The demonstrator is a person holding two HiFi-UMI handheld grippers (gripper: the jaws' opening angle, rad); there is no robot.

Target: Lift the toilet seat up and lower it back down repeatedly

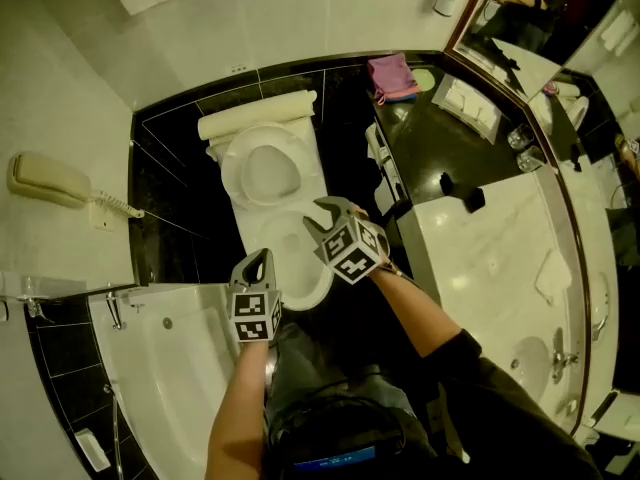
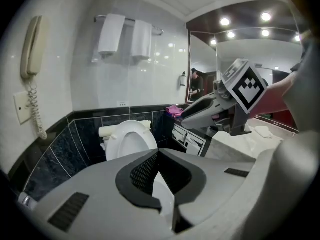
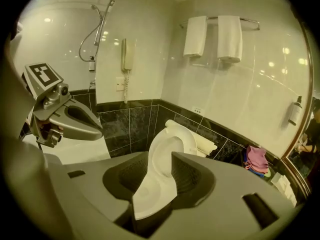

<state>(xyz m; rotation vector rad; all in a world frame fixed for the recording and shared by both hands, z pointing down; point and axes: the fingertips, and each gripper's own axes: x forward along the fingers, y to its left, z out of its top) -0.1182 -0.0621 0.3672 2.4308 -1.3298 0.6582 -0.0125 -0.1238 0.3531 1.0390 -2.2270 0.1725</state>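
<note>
- While the toilet seat (image 1: 230, 173) stands raised, leaning back toward the black-tiled wall (image 1: 165, 203), the open toilet bowl (image 1: 300, 280) lies just below it in the head view.
- The right gripper (image 1: 322, 218) hovers over the right side of the bowl and points toward the seat.
- Its 2 jaws stand apart, released, and they grasp nothing. In the right gripper view the upright seat and the bowl's rim show through the gap, and neither pad presses on them.
- The left gripper (image 1: 258, 258) sits over the bowl's near left edge, just beside the right gripper.
- In the left gripper view its 2 jaws meet at the tips, clenched on nothing. Only a thin white sliver shows below the tips. Whether this gripper touches the bowl cannot be told.
- Neither gripper touches the seat.
- A wall telephone (image 1: 45, 180) with a coiled cord hangs on the pale wall to the left of the toilet.
- 2 white towels (image 3: 215, 36) hang from a rail on the wall above the toilet.
- A pink cloth (image 1: 392, 76) lies on the dark counter to the right of the seat.
- A white bathtub (image 1: 190, 368) lies at the near left.
- A marble vanity top (image 1: 500, 258) runs along the right, under a mirror (image 1: 540, 13).
</note>
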